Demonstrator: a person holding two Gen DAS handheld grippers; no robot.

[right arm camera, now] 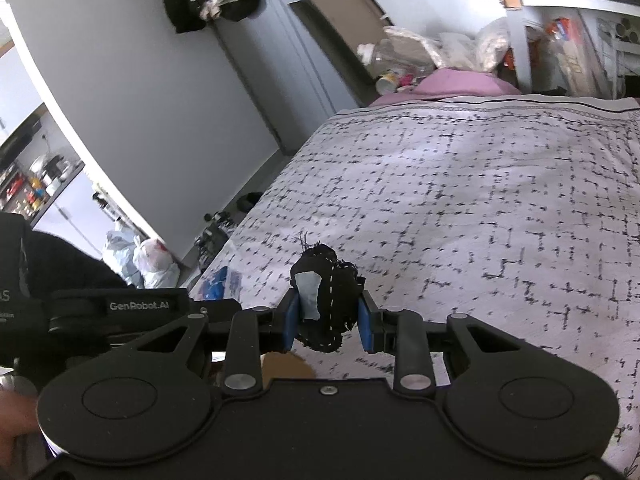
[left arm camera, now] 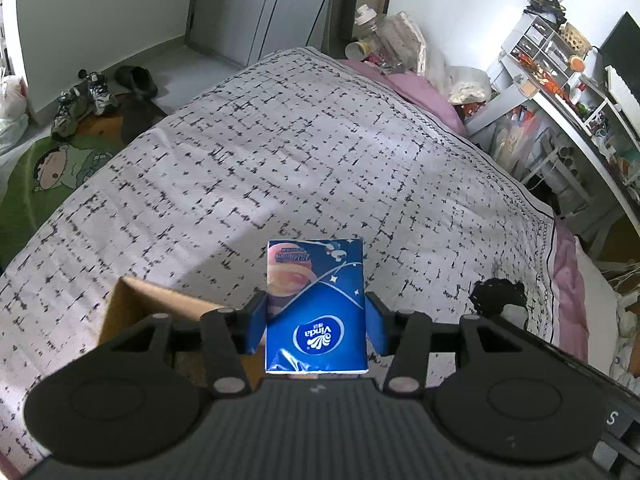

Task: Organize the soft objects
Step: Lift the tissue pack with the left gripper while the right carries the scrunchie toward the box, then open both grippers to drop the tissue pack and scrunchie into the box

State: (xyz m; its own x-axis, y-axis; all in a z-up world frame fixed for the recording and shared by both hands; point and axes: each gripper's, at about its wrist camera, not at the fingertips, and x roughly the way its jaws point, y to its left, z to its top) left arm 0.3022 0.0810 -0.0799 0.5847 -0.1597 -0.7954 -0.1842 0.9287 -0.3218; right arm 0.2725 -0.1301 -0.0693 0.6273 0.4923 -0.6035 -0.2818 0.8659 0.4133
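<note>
My left gripper (left arm camera: 316,326) is shut on a blue Vinda tissue pack (left arm camera: 316,312), held upright above the patterned bedspread (left arm camera: 280,160). Its blue pads press both sides of the pack. Below and left of it lies an open cardboard box (left arm camera: 160,312), partly hidden by the gripper body. My right gripper (right arm camera: 329,322) is shut on a bunched black cloth (right arm camera: 332,304) with white stitching and a pale tag, lifted over the bedspread (right arm camera: 460,200). That black cloth (left arm camera: 496,296) also shows at the right in the left wrist view. The left gripper's body (right arm camera: 120,308) appears at the left in the right wrist view.
A pink pillow (left arm camera: 420,88) and a heap of bags and bottles (left arm camera: 400,40) sit at the bed's far end. White shelves full of items (left arm camera: 560,80) stand to the right. Shoes (left arm camera: 88,96) and a green cartoon rug (left arm camera: 52,168) lie on the floor at left. White plastic bags (right arm camera: 144,260) rest by the wall.
</note>
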